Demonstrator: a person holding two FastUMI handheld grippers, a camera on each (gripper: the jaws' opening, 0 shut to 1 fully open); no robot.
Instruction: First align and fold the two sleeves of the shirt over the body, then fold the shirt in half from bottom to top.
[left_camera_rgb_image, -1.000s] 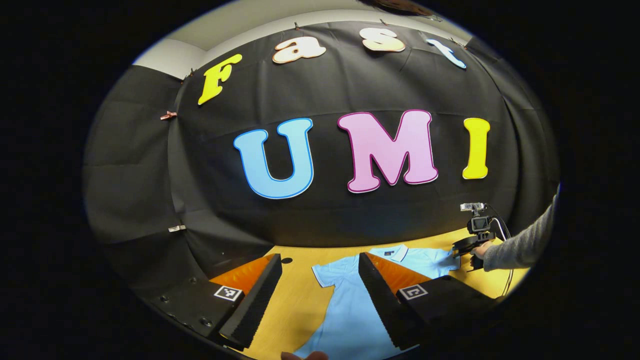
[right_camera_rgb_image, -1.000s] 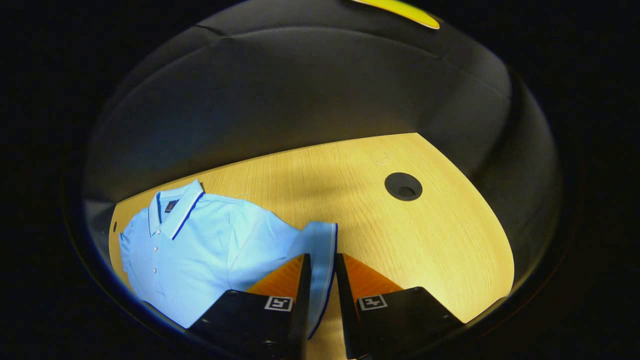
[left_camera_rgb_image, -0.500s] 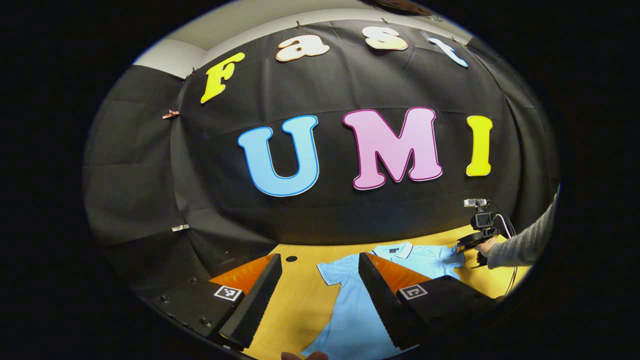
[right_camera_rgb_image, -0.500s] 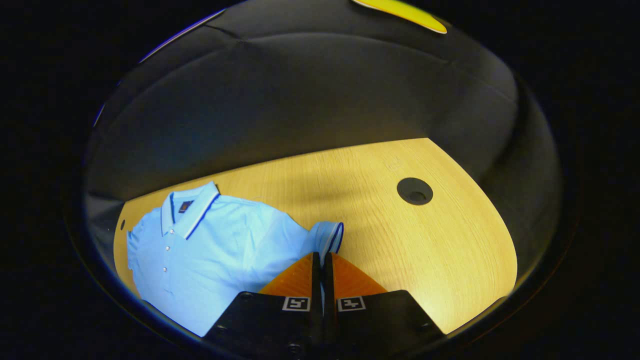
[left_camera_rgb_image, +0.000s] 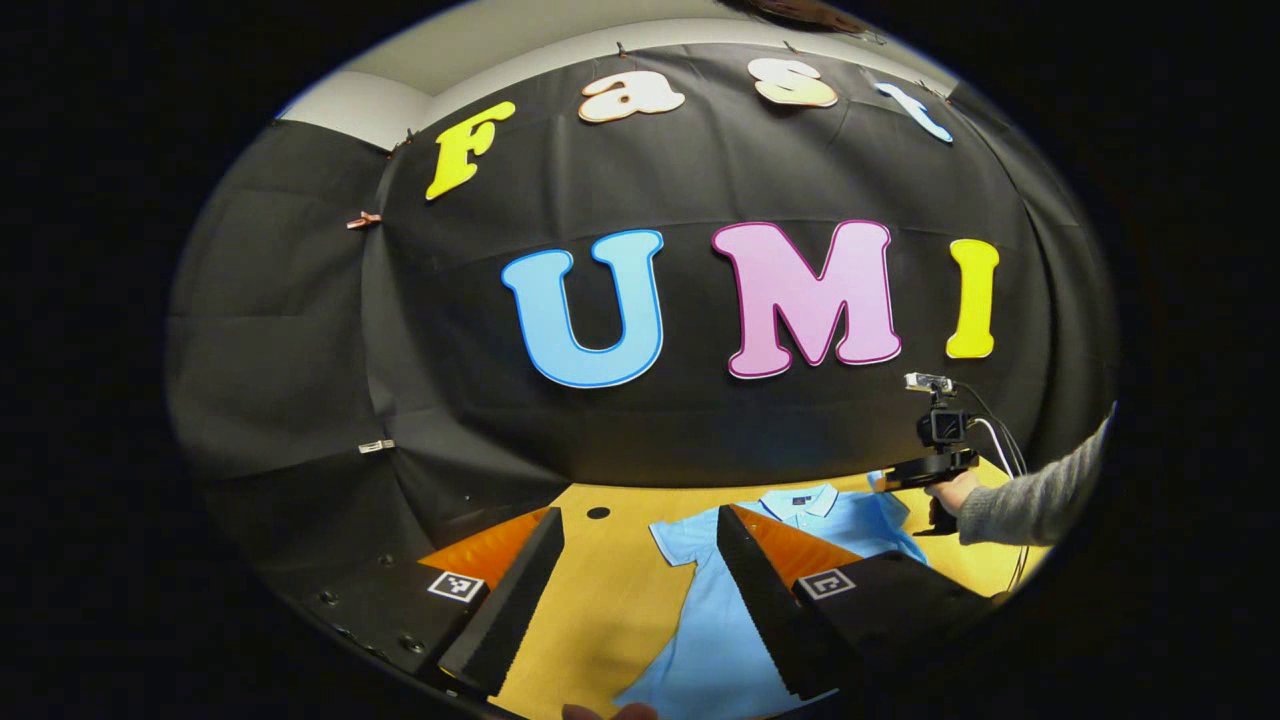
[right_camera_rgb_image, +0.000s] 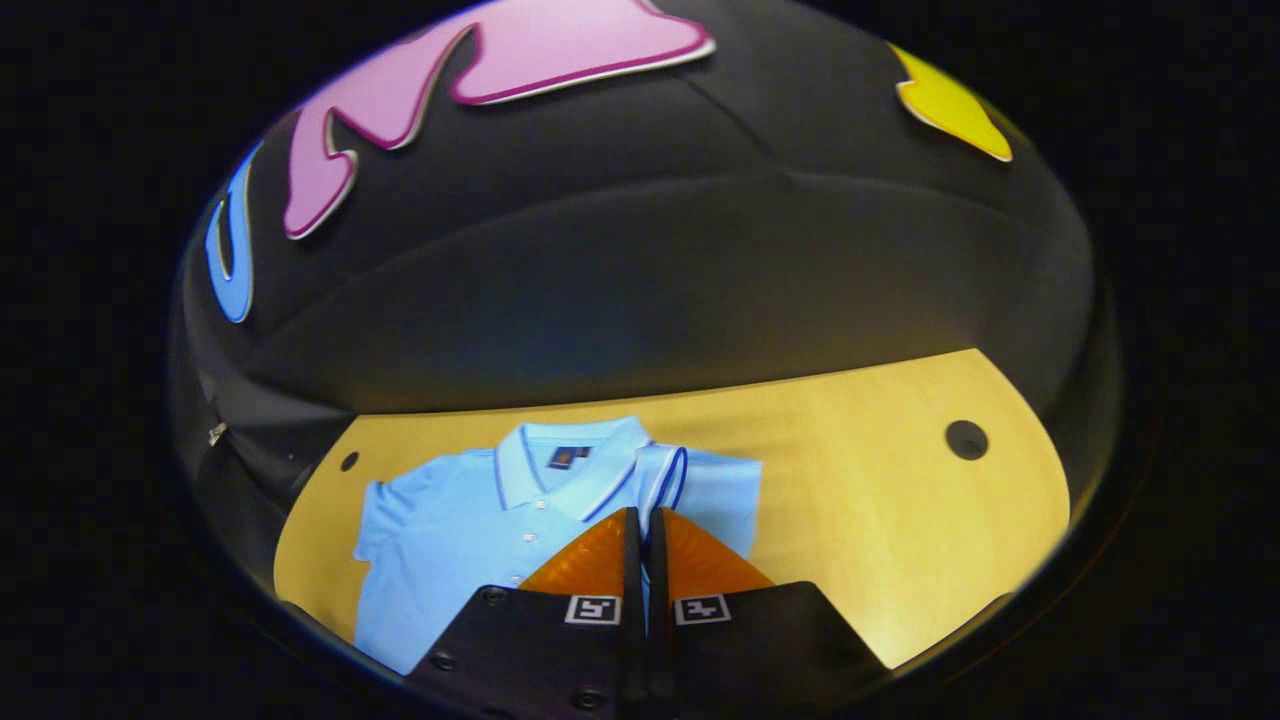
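Pale wood desk (right_camera_rgb_image: 860, 480) carries the shirt (right_camera_rgb_image: 450, 520) flat, collar toward the wall. The right tool (right_camera_rgb_image: 645, 520) is clenched on the right sleeve (right_camera_rgb_image: 662, 475), lifted over the chest, probably to fold it inward. The left tool (left_camera_rgb_image: 640, 560) hangs released above the hem. Bare desk lies on both sides.

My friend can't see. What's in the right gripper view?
The right gripper is shut on a sleeve of a light blue polo shirt, carrying it over the shirt's body. The shirt lies on a yellow wooden table.
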